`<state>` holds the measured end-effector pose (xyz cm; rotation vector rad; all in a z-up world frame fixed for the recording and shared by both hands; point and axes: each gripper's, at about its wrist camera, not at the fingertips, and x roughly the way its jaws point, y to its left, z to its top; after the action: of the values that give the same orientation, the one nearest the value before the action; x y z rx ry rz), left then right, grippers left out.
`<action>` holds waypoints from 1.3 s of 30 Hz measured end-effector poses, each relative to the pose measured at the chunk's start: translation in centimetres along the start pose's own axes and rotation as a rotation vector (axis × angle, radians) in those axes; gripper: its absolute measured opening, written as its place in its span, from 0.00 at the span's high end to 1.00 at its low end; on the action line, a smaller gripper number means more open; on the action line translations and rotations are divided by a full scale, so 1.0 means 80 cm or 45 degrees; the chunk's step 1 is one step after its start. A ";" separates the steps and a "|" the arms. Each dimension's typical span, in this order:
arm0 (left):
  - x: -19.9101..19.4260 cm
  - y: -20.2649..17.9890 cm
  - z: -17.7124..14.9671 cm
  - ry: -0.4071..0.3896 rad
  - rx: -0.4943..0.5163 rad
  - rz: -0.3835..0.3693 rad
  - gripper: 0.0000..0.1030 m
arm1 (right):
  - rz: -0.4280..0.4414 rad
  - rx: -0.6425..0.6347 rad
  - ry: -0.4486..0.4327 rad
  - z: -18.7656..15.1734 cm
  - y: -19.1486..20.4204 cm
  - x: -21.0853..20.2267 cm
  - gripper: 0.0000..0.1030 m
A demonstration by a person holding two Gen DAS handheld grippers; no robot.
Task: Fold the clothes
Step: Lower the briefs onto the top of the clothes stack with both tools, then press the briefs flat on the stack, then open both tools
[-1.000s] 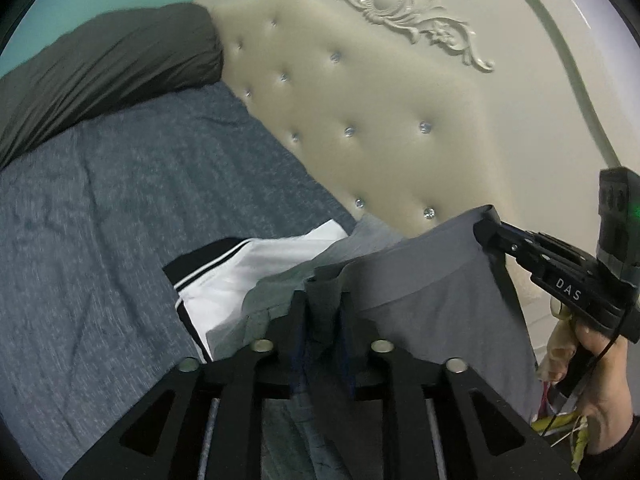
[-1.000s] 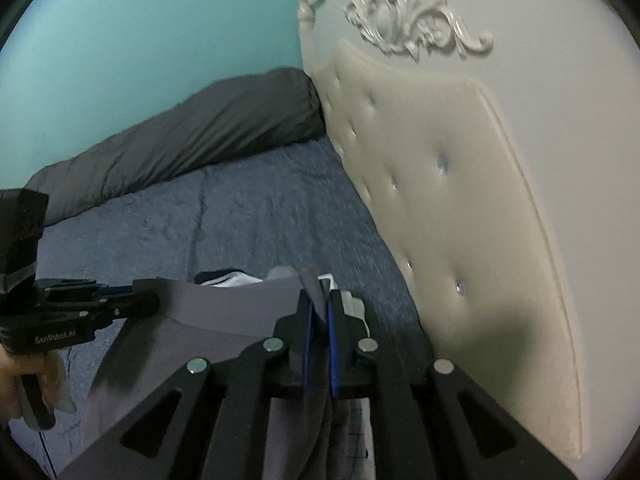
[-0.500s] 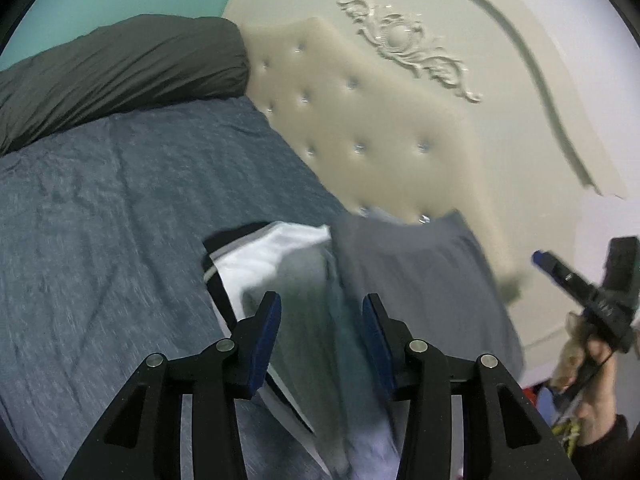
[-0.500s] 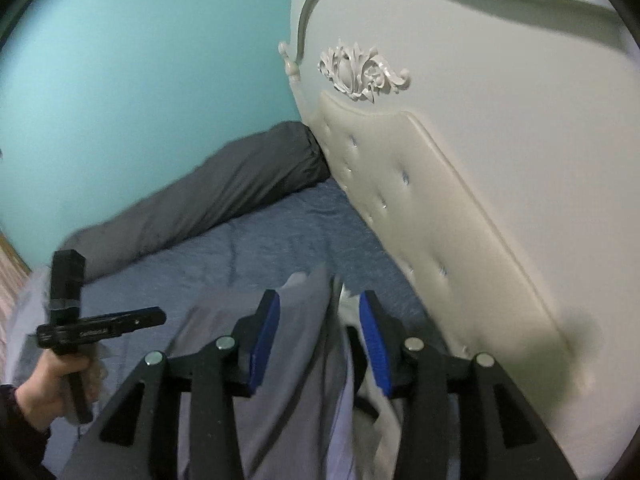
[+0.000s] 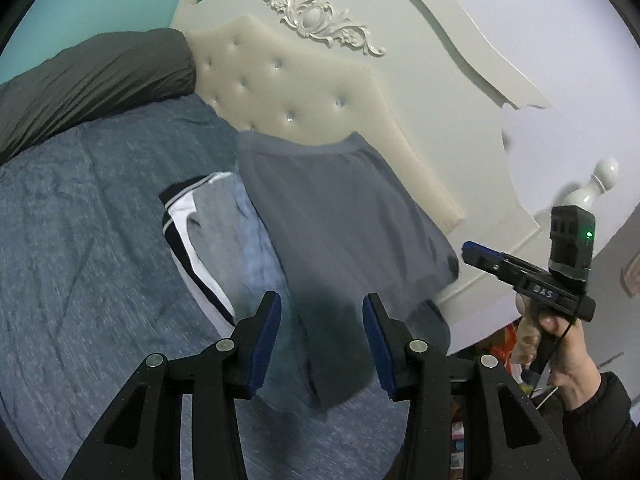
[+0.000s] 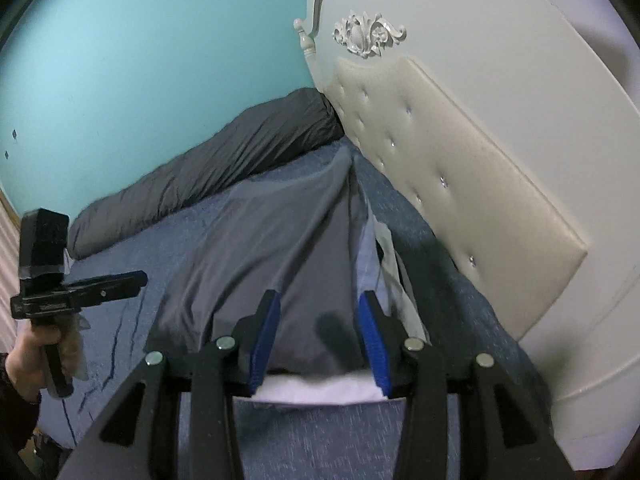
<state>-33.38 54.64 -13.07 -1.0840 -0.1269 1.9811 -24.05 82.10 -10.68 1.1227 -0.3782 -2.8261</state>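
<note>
- Bed point(image 5: 80, 248): blue cover, my grey garment point(image 5: 340, 232) lies flat by the headboard point(image 5: 288, 92), atop a white-and-black one point(image 5: 180, 220).
- Left hand-held gripper point(image 5: 322, 332): jaws apart, empty, hanging just over the garment's near end.
- Right hand-held gripper point(image 6: 318, 336): same deal, parted and empty above it.

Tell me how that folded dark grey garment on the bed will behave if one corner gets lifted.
The folded dark grey cloth garment would probably sag and unfold: it is soft fabric, creased and draping over the clothes beneath. It looks light, lying thin. It may drag the white-and-black striped garment under it, since the two overlap.
</note>
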 end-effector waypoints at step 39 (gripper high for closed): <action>0.021 0.012 -0.016 0.051 -0.056 0.004 0.99 | 0.001 0.245 -0.042 -0.037 -0.058 -0.010 1.00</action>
<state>-33.49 54.87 -15.34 -1.1519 -0.1483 1.9662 -21.35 86.12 -13.36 1.1079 -0.6653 -2.8603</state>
